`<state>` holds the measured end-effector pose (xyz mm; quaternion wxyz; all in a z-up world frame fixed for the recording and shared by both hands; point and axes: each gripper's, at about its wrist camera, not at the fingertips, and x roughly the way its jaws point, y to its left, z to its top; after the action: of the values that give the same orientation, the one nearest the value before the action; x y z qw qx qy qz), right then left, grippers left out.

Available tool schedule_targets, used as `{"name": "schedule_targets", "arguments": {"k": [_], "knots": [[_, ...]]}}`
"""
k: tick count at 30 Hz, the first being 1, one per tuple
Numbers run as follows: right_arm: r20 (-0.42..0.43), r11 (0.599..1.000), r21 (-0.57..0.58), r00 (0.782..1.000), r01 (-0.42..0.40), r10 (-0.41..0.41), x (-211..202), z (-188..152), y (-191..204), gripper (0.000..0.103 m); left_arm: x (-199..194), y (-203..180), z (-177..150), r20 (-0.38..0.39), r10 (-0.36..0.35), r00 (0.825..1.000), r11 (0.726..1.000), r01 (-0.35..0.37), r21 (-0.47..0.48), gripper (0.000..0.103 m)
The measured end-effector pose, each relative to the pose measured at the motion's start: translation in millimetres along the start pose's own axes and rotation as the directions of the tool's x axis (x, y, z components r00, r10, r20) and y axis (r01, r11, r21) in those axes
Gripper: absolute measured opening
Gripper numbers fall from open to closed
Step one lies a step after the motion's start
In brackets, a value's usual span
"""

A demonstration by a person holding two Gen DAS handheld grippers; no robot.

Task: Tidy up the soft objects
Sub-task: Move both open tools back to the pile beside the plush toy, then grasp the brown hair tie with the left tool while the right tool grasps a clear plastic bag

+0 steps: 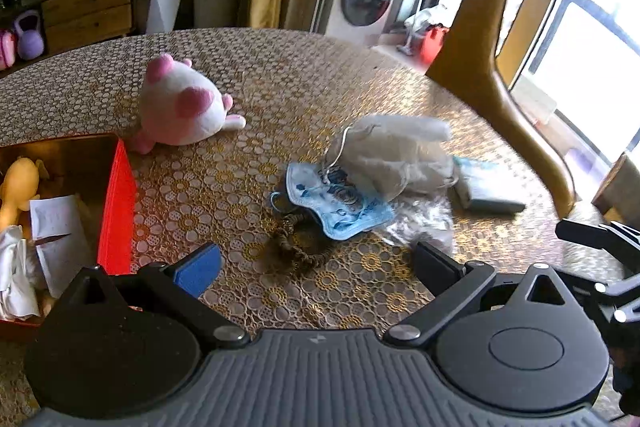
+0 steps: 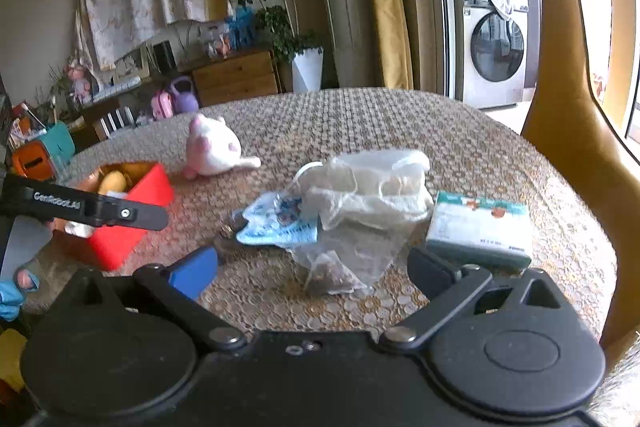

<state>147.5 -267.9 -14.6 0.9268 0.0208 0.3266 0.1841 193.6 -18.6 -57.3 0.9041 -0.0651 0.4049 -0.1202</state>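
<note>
Left hand-held gripper (image 1: 316, 259) is hovering w/ jaws spread wide, nothing between them, above a brown hair tie (image 1: 298, 251) on the worktop (image 1: 280, 75). Right hand-held gripper (image 2: 312, 267) is also gaping, empty, over a clear plastic bag (image 2: 360, 211). Blue face mask (image 1: 340, 205) is lying under the bag's edge. Pink-white plush (image 1: 180, 105) is sitting near the red box (image 1: 118, 207); tissue pack (image 2: 480, 227) is lying just right of the bag.

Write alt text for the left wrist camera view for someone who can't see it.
The open left gripper hovers over a lace-covered round table, its fingers empty, above a brown hair tie and a blue face mask. A pink-and-white plush toy lies beyond; a red bin sits left.
</note>
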Motion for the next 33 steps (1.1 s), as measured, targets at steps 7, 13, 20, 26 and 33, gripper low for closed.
{"name": "schedule_targets", "arguments": {"k": [7, 13, 20, 26, 33], "knots": [[-0.052, 1.000, -0.006, 0.998, -0.023, 0.023, 28, -5, -7, 0.100, 46, -11, 0, -0.099, 0.009, 0.995, 0.999, -0.006, 0.036, 0.103], [-0.113, 0.997, -0.032, 0.992, -0.065, 0.061, 54, -8, -8, 0.094, 78, -21, -4, -0.134, 0.085, 0.987, 0.988, -0.065, 0.142, 0.103], [-0.142, 0.996, -0.052, 0.987, -0.079, 0.071, 77, -10, -10, 0.087, 101, -15, -1, -0.132, 0.125, 0.983, 0.982, -0.103, 0.158, 0.103], [-0.159, 0.995, -0.070, 0.986, -0.066, 0.054, 92, -12, -9, 0.076, 112, -15, 0, -0.115, 0.136, 0.984, 0.979, -0.115, 0.170, 0.101], [-0.160, 0.994, -0.103, 0.987, -0.034, 0.017, 97, -14, -5, 0.061, 111, -16, 1, -0.083, 0.120, 0.989, 0.978, -0.103, 0.181, 0.073]]}}
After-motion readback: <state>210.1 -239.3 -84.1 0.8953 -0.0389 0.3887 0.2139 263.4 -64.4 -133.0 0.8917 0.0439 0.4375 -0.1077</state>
